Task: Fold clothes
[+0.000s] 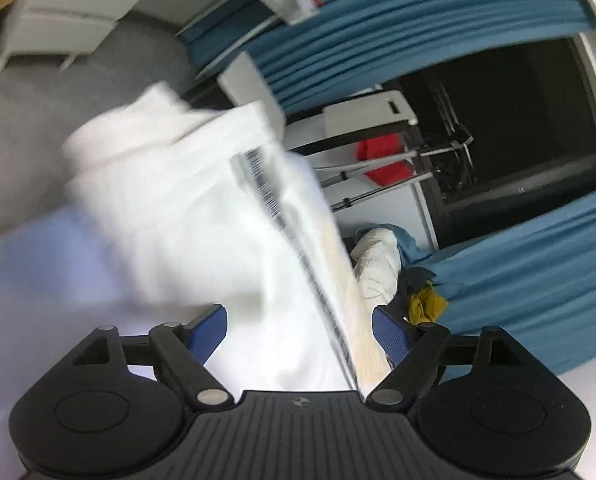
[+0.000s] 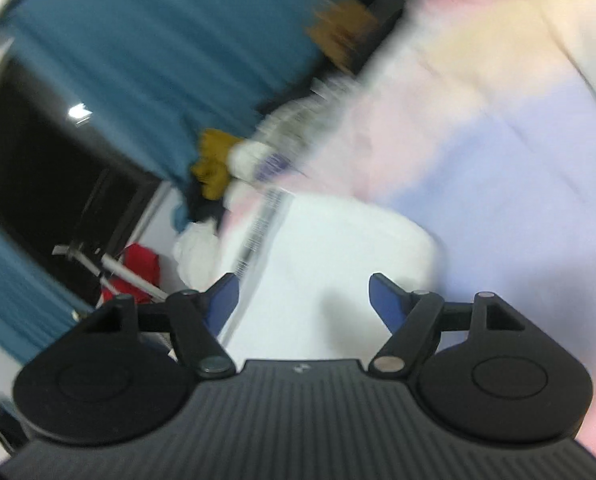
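A white garment (image 1: 186, 208) with a grey striped band lies bunched on the pastel bed sheet (image 1: 38, 264), just ahead of my left gripper (image 1: 299, 330). The left gripper is open, blue pads apart, nothing between them. In the right wrist view the same white garment (image 2: 337, 264) lies flatter in front of my right gripper (image 2: 302, 300), which is open and empty just above it. Both views are motion-blurred.
A pile of other clothes, white (image 1: 379, 268) and mustard (image 1: 425, 304), lies at the bed's far edge. Teal curtains (image 1: 417, 28) and a dark window (image 1: 517, 140) are behind. A folding rack with a red item (image 1: 381, 160) stands by the window.
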A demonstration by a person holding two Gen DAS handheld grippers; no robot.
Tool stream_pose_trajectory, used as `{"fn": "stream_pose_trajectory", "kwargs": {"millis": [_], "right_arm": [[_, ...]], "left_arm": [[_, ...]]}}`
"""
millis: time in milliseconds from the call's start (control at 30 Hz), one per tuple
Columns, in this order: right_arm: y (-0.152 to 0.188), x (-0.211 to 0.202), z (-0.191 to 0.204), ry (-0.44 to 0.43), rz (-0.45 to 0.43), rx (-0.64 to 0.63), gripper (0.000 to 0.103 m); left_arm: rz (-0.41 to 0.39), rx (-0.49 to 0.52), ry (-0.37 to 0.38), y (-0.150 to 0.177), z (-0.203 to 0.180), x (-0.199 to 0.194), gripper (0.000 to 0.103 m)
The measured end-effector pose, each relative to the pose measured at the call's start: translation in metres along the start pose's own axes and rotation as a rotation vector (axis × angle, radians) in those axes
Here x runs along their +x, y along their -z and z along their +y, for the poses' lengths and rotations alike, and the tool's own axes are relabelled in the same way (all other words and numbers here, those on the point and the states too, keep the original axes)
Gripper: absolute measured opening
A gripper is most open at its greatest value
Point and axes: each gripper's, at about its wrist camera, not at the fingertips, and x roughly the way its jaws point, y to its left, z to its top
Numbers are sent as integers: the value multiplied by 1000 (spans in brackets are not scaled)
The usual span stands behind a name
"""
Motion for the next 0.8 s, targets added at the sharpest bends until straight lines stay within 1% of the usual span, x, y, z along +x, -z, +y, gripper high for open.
{"fn": "stream_pose_trajectory", "kwargs": {"millis": [33,67,133,233,333,400,467,533,567,600,633,667,700,733,767,800], "right_arm": [[2,-4,-12,-14,21,66,74],[7,-4,-20,-30,49,116,74],[15,-1,-35,-61,106,213,75],[29,19,-41,-70,188,249,74],[41,42,-41,-70,231,227,75],[44,50,-40,-79,174,219,75],[43,59,-37,-86,115,217,74],[40,70,-32,-82,65,209,67],[39,75,-31,-78,53,204,64],[38,80,-30,-73,42,200,50],[37,82,-30,-61,31,200,30],[37,83,-31,-47,21,201,26],[36,85,-31,-34,10,201,20],[37,82,-31,-38,-5,205,17],[38,78,-29,-33,-19,192,16],[38,74,-26,-27,-31,178,14]], "left_arm": [[3,-25,-7,8,7,-8,82],[14,-59,-29,14,15,-13,82],[42,-123,-66,18,27,-9,82],[73,-183,-89,17,41,9,82],[47,-181,-94,13,43,26,86],[-1,-162,-108,9,38,36,86],[-48,-140,-122,6,32,45,81],[-89,-62,-142,2,21,51,77],[-105,-41,-152,0,19,53,71],[-121,-24,-161,-2,17,56,67],[-129,-31,-174,-4,17,60,56],[-134,-48,-188,-8,17,63,41],[-134,-70,-198,-11,19,63,33],[-134,-88,-207,-14,19,64,22],[-133,-76,-212,-17,14,61,17],[-132,-64,-218,-19,10,58,15]]}}
